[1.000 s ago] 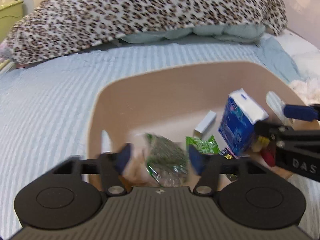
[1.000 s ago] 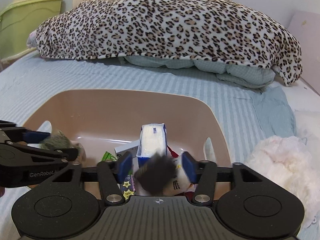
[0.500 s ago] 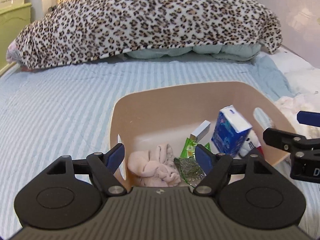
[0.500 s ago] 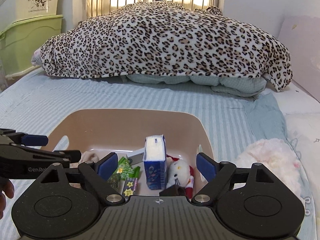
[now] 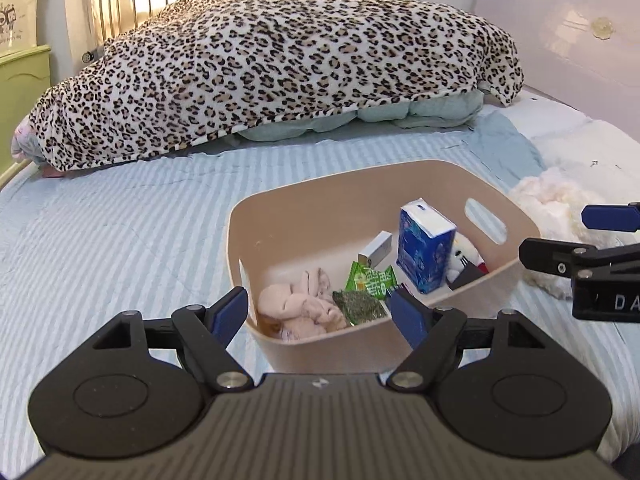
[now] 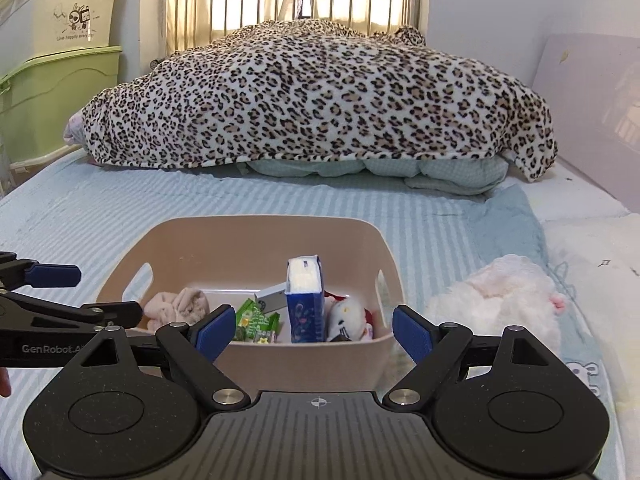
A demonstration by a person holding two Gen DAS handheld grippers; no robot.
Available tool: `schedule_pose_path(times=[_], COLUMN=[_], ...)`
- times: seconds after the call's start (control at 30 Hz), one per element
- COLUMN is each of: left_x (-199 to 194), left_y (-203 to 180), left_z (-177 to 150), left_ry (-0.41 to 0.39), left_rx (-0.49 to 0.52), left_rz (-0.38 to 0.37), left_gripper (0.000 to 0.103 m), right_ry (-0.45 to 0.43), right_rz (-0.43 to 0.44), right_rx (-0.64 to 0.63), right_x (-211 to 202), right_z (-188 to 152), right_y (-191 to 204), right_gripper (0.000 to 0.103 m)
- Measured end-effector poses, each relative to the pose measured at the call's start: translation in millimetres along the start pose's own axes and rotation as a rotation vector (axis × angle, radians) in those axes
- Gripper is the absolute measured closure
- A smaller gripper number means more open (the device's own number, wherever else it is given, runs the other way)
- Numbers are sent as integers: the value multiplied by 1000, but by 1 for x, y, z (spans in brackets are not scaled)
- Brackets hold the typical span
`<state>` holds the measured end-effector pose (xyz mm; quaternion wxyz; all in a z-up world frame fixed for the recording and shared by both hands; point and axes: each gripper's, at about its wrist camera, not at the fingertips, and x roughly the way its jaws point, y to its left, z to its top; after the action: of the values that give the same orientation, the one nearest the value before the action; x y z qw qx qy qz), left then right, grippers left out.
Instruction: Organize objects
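Grippers sit nearest, both spread wide and holding nothing. The left gripper [image 5: 322, 314] hangs just short of the near rim of the beige basket [image 5: 320, 346], its blue pads either side of that rim's left part. The right gripper [image 6: 313, 327] frames the basket's [image 6: 308, 364] near wall from a little further back.

Inside the basket, closest to the left gripper, lies a pink cloth bundle [image 5: 298, 306], with a dark green packet [image 5: 358, 306] just beside it and a bright green snack pack [image 5: 370, 279] behind. A blue carton [image 5: 424, 250] stands upright toward the right side; a white plush toy [image 5: 464, 258] leans next to it, and a small white box [image 5: 376, 248] lies further in.

The basket rests on a striped blue bedsheet [image 6: 80, 216]. A fluffy white plush [image 6: 496, 300] lies on the sheet to the basket's right. Beyond, a leopard-print blanket [image 6: 320, 100] is heaped across the bed.
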<state>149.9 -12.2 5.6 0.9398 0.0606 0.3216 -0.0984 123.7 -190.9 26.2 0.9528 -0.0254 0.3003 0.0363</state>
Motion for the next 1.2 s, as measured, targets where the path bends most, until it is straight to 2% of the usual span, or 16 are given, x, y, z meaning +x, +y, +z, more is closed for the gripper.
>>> schedule_pose_path(times=[0.23, 0.53, 0.87, 1.2], left_x=[-27, -55, -92, -136], left_y=[-7, -12, -3, -12], left_z=[-19, -39, -56, -76], left_ry=[-5, -12, -16, -24], left_rx=[29, -6, -94, -90], left_rz=[-8, -20, -22, 6], left_gripper=[24, 24, 24, 24], right_ry=[3, 12, 21, 7], right_rz=[-3, 3, 40, 53], right_rx=[-4, 10, 59, 69], right_x=[-23, -50, -87, -132], right_z=[-15, -39, -60, -80], right_y=[3, 7, 8, 11], right_gripper=[16, 16, 16, 16])
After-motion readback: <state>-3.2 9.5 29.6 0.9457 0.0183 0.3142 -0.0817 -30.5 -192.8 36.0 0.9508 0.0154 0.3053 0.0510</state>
